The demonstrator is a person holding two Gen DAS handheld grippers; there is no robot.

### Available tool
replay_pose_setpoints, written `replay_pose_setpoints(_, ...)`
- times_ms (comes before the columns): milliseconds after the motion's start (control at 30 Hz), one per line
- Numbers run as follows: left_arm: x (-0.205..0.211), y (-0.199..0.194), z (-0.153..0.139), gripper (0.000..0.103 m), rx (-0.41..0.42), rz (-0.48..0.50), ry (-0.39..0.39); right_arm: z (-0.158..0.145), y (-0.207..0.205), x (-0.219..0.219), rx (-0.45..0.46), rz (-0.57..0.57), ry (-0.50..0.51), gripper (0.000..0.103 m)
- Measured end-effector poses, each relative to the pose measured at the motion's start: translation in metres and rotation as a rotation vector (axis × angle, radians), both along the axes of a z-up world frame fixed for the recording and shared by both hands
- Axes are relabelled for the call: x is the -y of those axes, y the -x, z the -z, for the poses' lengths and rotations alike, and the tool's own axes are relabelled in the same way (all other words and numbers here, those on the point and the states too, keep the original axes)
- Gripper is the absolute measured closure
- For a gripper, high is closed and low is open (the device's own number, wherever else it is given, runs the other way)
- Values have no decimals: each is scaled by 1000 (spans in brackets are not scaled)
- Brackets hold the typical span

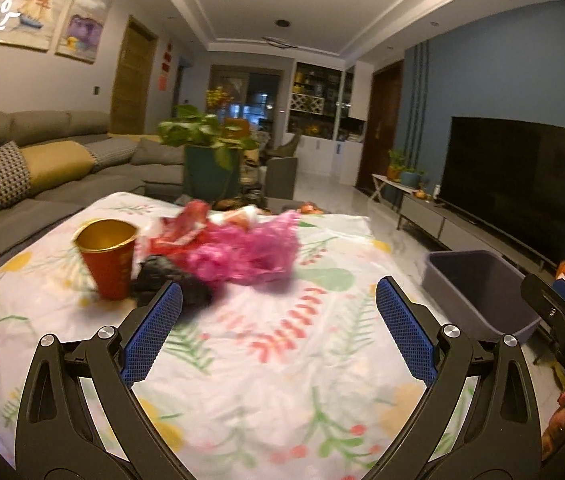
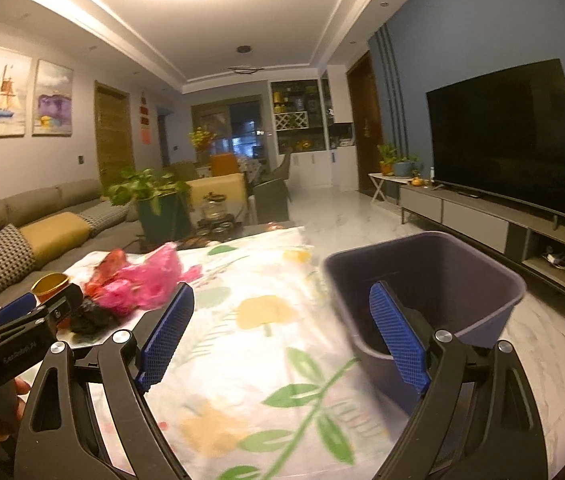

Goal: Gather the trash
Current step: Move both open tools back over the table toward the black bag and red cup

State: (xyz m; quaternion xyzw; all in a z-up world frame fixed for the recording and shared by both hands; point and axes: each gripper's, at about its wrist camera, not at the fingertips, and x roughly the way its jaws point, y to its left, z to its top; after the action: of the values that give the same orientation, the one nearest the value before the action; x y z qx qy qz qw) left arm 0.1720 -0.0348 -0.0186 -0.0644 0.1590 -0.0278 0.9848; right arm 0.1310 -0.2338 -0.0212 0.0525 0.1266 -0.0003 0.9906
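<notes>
A: Left wrist view first. What is seen there?

B: The left gripper (image 1: 278, 300) is held over a table (image 1: 266, 380) that is covered with a flowery cloth. Its blue fingers (image 1: 154, 332) are spread wide apart, and nothing is held between them.

A: Where is the trash found?

B: A pile of trash is seen on the far part of the table, ahead of the left gripper. A red cup (image 1: 108, 256) with a gold inside is stood upright at the left of the pile. A pink plastic bag (image 1: 250, 250) is crumpled up in the middle. Red wrappers (image 1: 182, 228) are lying behind it, and a dark lump (image 1: 170, 280) is lying in front, just past the left fingertip. The pile is blurred, so more cannot be told.

A: And the bin?

B: A grey bin (image 2: 434, 280) is seen beside the table, on the right side. It is best seen in the right wrist view. Its bottom is hidden by the finger.

A: How is the right gripper held?

B: The right gripper (image 2: 282, 300) is held over the table edge. Its fingers (image 2: 166, 332) are spread wide too, and nothing is pinched. One finger is seen in front of the bin. The two are not shown to be touching.

A: What else is seen?

B: A grey sofa (image 1: 42, 168), a green plant (image 1: 206, 132) and a big dark television (image 2: 498, 132) are seen in the room.
</notes>
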Motion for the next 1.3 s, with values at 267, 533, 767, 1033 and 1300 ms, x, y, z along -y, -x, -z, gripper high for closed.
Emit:
replay_pose_setpoints(267,-52,3,7,7,-9,-96,16,8,-13,-48,-24,-65,5,16)
replay_pose_setpoints(533,-100,2,18,7,-19,-178,24,25,-33,-98,-69,-141,6,16)
replay_pose_setpoints(767,-130,-3,25,7,-27,-232,29,36,-57,-146,-110,-226,3,16)
replay_pose_setpoints(1033,-165,-11,27,7,-25,-276,46,42,-94,-196,-144,-301,18,20)
replay_pose_setpoints(1300,-186,-24,28,7,-36,-316,39,46,-123,-234,-182,-356,23,26)
